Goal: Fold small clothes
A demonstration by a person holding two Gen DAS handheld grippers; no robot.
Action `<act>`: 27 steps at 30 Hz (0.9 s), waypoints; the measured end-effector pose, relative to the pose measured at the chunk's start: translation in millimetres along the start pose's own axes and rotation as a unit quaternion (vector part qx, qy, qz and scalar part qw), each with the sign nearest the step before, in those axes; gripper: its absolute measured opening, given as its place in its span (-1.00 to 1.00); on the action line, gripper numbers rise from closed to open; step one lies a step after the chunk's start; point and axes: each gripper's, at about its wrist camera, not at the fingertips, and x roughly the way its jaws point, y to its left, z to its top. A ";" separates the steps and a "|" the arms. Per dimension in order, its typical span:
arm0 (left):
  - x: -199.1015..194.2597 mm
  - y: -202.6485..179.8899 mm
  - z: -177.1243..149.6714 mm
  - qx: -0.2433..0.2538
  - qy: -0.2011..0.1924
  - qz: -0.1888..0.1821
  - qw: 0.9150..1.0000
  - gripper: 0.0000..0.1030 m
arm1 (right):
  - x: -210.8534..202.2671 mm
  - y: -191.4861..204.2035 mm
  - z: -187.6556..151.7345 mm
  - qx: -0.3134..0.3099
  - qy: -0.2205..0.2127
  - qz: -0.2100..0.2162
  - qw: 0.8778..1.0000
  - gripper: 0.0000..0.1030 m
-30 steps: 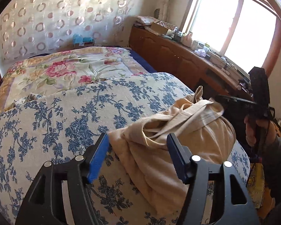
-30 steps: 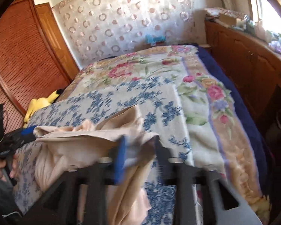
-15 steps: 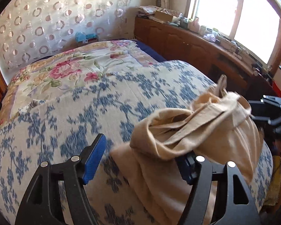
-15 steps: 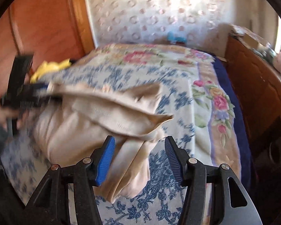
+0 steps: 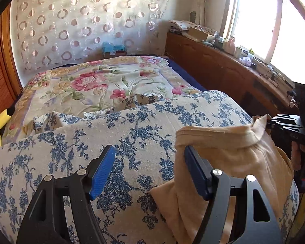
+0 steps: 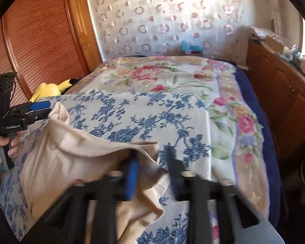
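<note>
— Between the fingers of the left gripper, what was there?

— Only the blue-flowered blanket. The jaws stood spread wide, pressing on nothing. The beige garment lay bunched against the outer side of its right finger, draped over that finger's frame, and stretched away to the right of the tool.

— And the right gripper?

— Its own camera was smeared, so I judged it mostly from the other view. There its tips sat at the far right, closed on a raised corner of the garment. Its jaws had just been closing, with the cloth between them, and they seemed to be pinching it.

— Where did the garment lie, seen from the right tool?

— It ran from between the right tool's fingers out to the left, as a sagging band over the blanket. Its far corner stood up just beside the tips of the left gripper, which a hand held by the grip.

— Anything beyond the tools?

— Ahead of both, past the blanket's edge, a rose quilt covered the bed. A yellow plush toy lay far to the left of it.
</note>
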 end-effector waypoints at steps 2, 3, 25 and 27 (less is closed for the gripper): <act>2.7 0.2 -0.9 -0.001 0.002 -0.007 1.000 0.39 | 7.7 -10.6 1.8 0.016 -0.008 0.006 1.000 -0.92; 4.2 -0.5 -0.9 -0.001 0.003 -0.009 1.000 0.39 | 9.4 -20.7 -0.2 0.039 -0.012 0.012 0.999 -0.92; -4.9 -18.0 -45.3 -0.015 0.072 -0.059 0.996 0.39 | -18.5 -6.1 -38.1 0.079 0.060 -0.004 0.995 0.32; -5.4 -21.2 -47.5 -0.011 0.070 -0.059 0.996 0.39 | -11.5 -5.1 -39.8 0.078 0.074 -0.003 0.994 0.32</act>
